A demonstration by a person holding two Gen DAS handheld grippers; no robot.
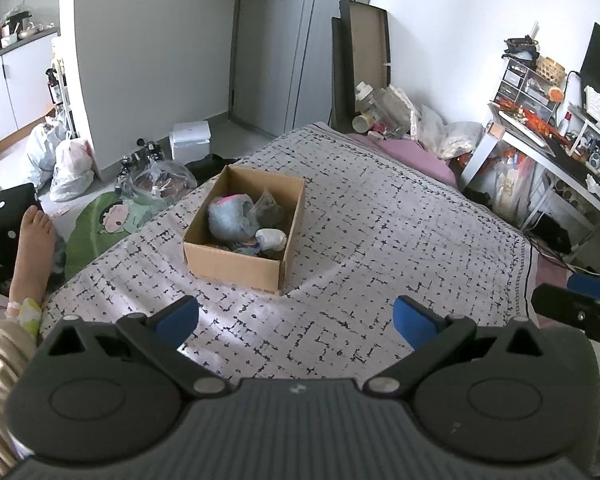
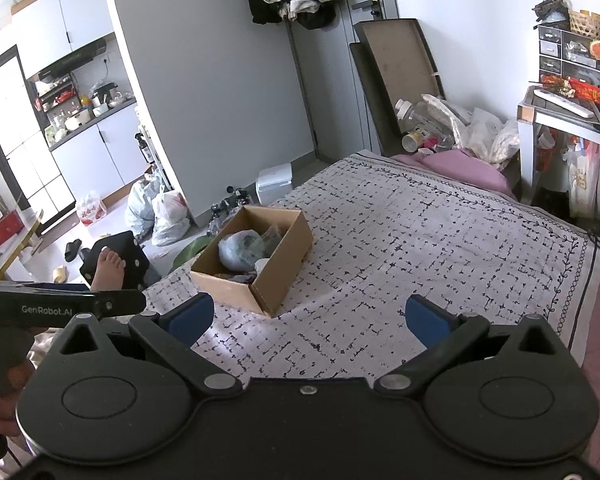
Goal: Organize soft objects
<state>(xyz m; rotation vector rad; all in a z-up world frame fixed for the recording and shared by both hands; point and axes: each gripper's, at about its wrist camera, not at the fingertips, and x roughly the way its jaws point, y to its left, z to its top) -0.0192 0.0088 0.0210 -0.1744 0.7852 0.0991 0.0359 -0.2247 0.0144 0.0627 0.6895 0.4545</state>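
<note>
Landmark: cardboard box [image 1: 242,232], on the patterned bedspread [image 1: 400,232], open top; long axis runs away from both grippers, slanting slightly right.

Left of box: a person's bare foot [image 1: 34,236], off the bed edge.

In box: grey-blue plush [image 1: 228,218] toward its far left; small pale soft item [image 1: 271,238] at its near right; darker crumpled pieces behind, unclear.

Left gripper [image 1: 296,318]: short of the box's near wall, box straight ahead, jaws spread wide, holding nothing.

Right gripper [image 2: 310,318]: box ahead and to its left, jaws likewise wide, empty. Judged: left gripper nearer and better aligned.
</note>
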